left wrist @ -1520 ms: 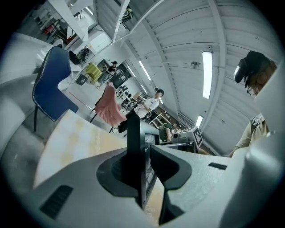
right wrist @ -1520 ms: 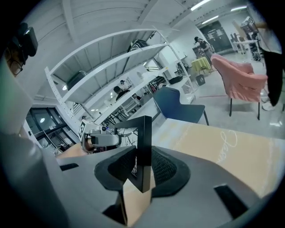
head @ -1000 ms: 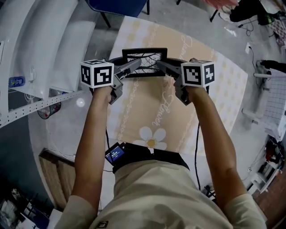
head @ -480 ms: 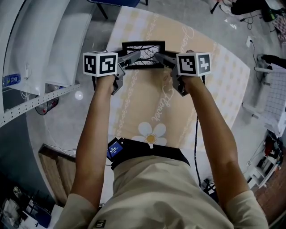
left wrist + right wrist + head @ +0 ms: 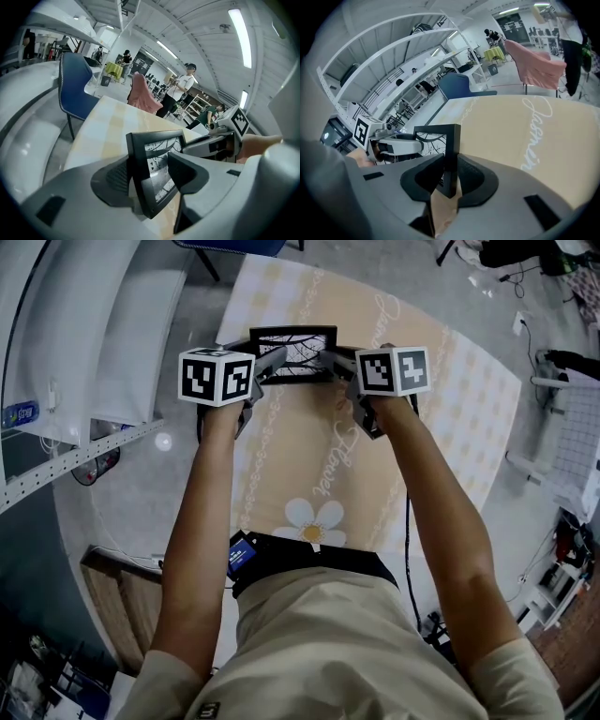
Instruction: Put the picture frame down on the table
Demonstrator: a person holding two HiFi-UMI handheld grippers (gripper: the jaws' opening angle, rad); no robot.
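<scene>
— How's the feed on your side?
— Bright and even for me. In the left gripper view the ceiling lights (image 5: 241, 35) at one o'clock blow out white. Both gripper views bulge hard, with black corners.
— Any blur?
— I see the picture frame (image 5: 154, 164) crisp at centre; the far room at twelve o'clock goes soft. In the head view the floor (image 5: 141, 502) carries one glare spot at nine o'clock, and seven o'clock sits in deep shade.
</scene>
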